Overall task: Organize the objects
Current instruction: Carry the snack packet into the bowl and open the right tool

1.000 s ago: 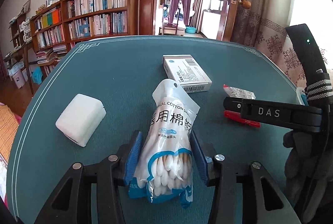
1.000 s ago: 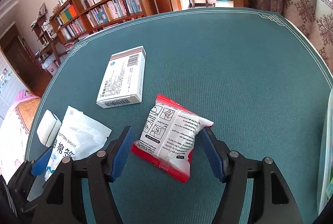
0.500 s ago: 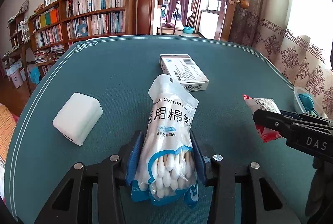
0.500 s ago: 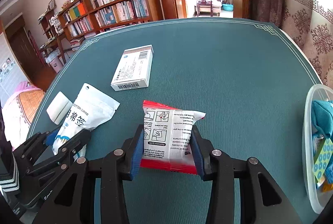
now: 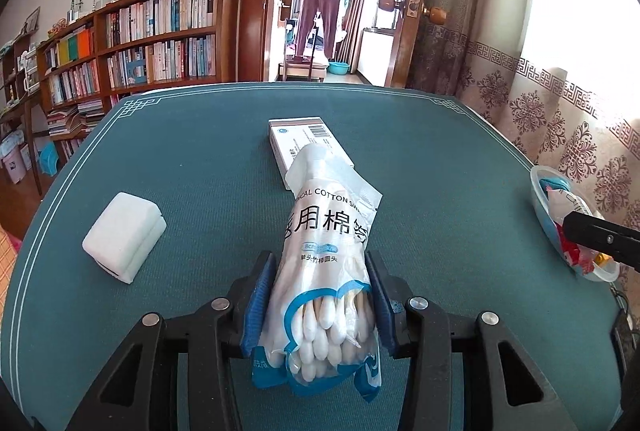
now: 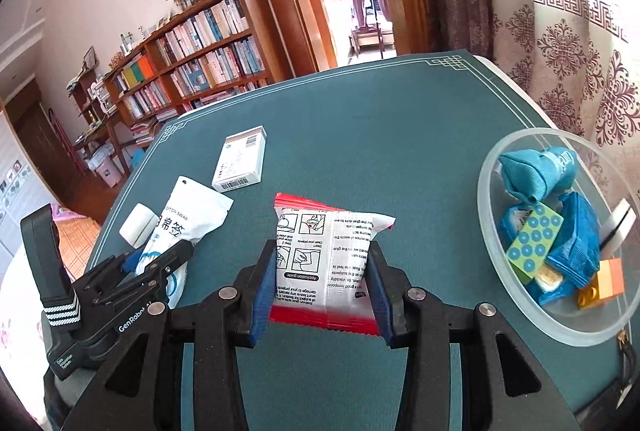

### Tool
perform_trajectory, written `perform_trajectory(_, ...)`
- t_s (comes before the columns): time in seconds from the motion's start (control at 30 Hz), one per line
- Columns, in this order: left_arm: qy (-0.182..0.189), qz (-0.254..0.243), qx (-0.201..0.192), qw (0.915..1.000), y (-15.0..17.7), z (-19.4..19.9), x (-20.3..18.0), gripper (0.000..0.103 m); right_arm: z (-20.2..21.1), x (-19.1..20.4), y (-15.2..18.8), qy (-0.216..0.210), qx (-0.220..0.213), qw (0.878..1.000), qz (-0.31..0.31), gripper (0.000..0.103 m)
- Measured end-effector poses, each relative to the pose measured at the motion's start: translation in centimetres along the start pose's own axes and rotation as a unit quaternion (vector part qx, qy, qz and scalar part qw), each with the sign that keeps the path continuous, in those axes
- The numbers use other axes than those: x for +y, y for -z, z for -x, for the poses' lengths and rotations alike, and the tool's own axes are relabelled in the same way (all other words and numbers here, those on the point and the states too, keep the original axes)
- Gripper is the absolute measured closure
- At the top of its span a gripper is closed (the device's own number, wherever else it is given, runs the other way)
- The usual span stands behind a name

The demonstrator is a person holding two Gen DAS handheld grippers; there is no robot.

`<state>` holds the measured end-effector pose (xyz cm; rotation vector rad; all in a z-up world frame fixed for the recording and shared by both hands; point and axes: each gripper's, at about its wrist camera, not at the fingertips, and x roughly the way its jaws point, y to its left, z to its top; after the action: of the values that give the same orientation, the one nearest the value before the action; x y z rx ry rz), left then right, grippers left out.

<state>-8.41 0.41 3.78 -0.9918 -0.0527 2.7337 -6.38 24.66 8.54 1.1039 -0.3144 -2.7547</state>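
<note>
In the left wrist view, the left gripper (image 5: 320, 305) had its blue fingers (image 5: 258, 305) clamped on the lower end of a cotton swab bag (image 5: 326, 255), whose top overlapped a white carton (image 5: 298, 135); a white block (image 5: 124, 237) lay apart to the left on the teal counter (image 5: 440, 171). In the right wrist view, the right gripper (image 6: 322, 293) gripped a red-edged white sachet (image 6: 324, 259) between its fingers (image 6: 264, 295), near a clear bowl (image 6: 486, 187) of blue packets at the counter's right edge
</note>
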Motion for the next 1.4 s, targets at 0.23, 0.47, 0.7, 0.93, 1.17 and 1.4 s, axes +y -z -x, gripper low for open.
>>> perform_trajectory(0.23, 0.013, 0.003, -0.001, 0.9999, -0.5, 1.1, -1.3, 0.055, 3.3, -3.9, 0.0, 0.008, -0.014, 0.999, -0.039, 0.06)
perform_trajectory(0.47, 0.042, -0.018, -0.007, 0.9989, -0.7, 2.6, -4.8, 0.055, 5.7, -9.4, -1.2, 0.041, -0.028, 0.996, -0.077, 0.06)
perform_trajectory(0.7, 0.057, -0.034, -0.01, 0.9977, -1.3, 3.4, -7.7, 0.055, 5.8, -14.5, -3.0, 0.074, -0.02, 0.993, -0.091, 0.06)
perform_trajectory(0.93, 0.065, -0.055, -0.012, 0.9963, -1.5, 3.9, -10.3, 0.055, 4.9, -18.0, -4.6, 0.08, -0.011, 0.991, -0.106, 0.06)
perform_trajectory(1.17, 0.076, -0.071, -0.011, 0.9945, -2.0, 4.0, -12.6, 0.055, 3.0, -20.9, -5.8, 0.079, -0.001, 0.989, -0.128, 0.06)
perform_trajectory(1.4, 0.08, -0.081, -0.007, 0.9934, -2.3, 3.7, -14.5, 0.055, 1.6, -22.7, -6.2, 0.089, 0.005, 0.987, -0.135, 0.058)
